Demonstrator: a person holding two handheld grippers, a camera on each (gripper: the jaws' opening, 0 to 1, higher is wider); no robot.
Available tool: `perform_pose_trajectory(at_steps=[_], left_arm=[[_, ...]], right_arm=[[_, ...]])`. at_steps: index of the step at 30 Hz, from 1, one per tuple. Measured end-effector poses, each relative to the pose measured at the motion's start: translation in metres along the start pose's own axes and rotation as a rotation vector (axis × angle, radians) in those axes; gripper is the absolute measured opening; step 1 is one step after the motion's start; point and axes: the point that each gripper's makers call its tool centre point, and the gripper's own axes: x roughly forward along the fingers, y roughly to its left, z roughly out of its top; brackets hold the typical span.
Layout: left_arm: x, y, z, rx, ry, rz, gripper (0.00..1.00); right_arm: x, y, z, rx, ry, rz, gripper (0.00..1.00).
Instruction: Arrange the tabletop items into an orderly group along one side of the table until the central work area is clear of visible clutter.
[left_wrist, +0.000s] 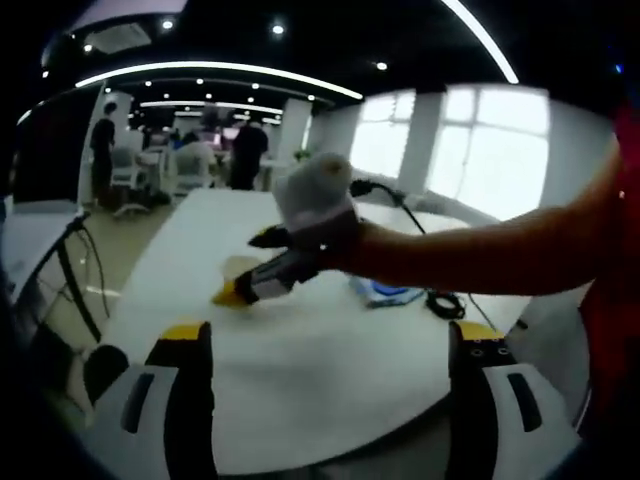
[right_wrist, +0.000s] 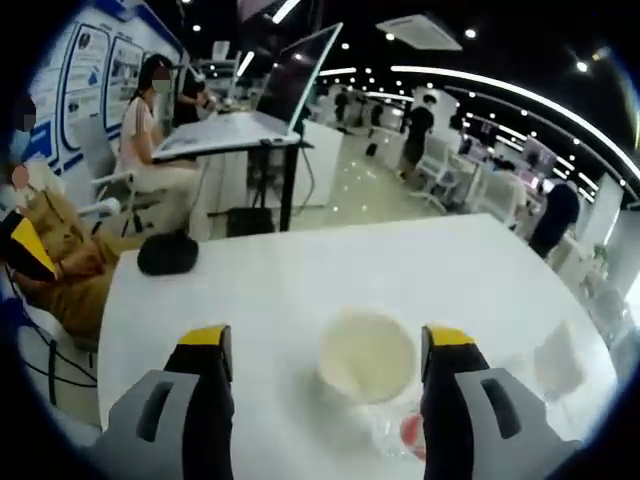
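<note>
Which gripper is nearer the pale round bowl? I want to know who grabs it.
Right. The right gripper has its open jaws on either side of the bowl. The left gripper hangs back at the table edge, short of the bowl.

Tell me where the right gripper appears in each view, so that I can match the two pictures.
Left gripper view: the right gripper is near the middle, coming in from the right on a person's arm, tips toward the table.
Right gripper view: the right gripper rises from the bottom edge, jaws on either side of a pale bowl.
Shared landmark: the white table.
</note>
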Motion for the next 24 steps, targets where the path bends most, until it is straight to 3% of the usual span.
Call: perform_pose_trajectory(at_steps=[11, 14, 19, 24], left_arm=[[0.008, -0.004, -0.002, -0.007, 0.005, -0.024, 0.93], [0.007, -0.003, -0.003, -0.007, 0.007, -0.026, 0.93], [0.006, 0.0, -0.003, -0.012, 0.009, -0.023, 0.92], [0.007, 0.001, -0.001, -0.016, 0.004, -0.025, 0.91]], right_arm=[[0.018, -0.001, -0.015, -0.033, 0.096, 0.001, 0.69], [0.02, -0.005, -0.013, -0.037, 0.095, -0.009, 0.69], [0.012, -0.004, -0.01, -0.041, 0.1, -0.005, 0.52], [0.01, 0.003, -0.008, -0.043, 0.102, 0.024, 0.47]])
